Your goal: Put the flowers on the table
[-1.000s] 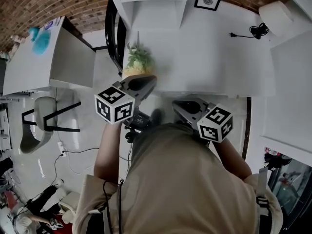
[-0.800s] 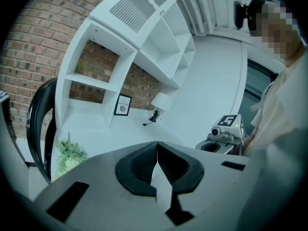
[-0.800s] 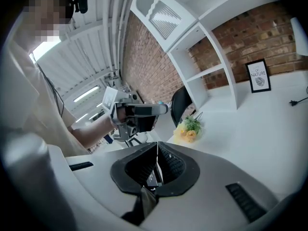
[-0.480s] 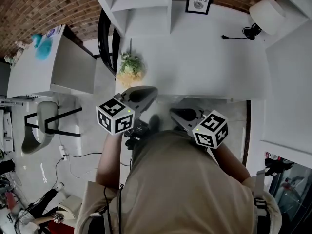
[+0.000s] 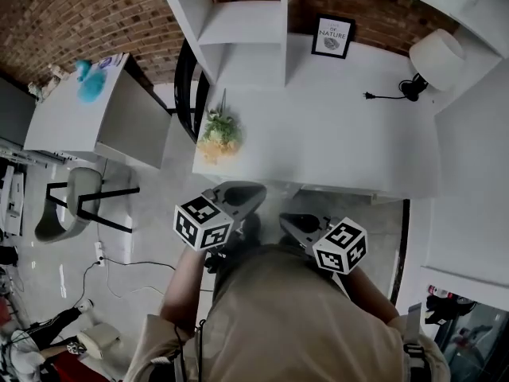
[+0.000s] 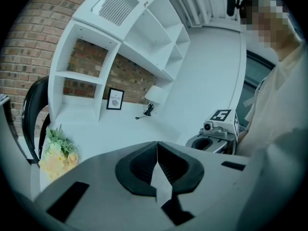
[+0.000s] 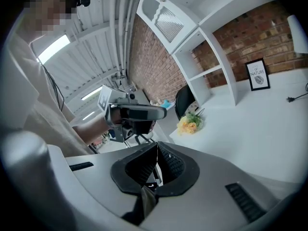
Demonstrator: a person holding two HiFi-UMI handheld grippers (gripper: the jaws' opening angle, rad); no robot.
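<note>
One small bunch of flowers (image 5: 220, 134) lies on the white table (image 5: 342, 126), at its left corner: pale yellow blooms, green leaves, stems toward the shelves (image 5: 242, 22). I see my left gripper (image 5: 253, 191) and right gripper (image 5: 288, 220) off the table's edge, jaws together, both empty.

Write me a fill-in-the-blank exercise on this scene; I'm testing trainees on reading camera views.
The flowers lie on the white ____.
The left gripper is ____, with nothing between its jaws.
The framed picture stands before a ____ wall.
Missing words: table; shut; brick.
</note>
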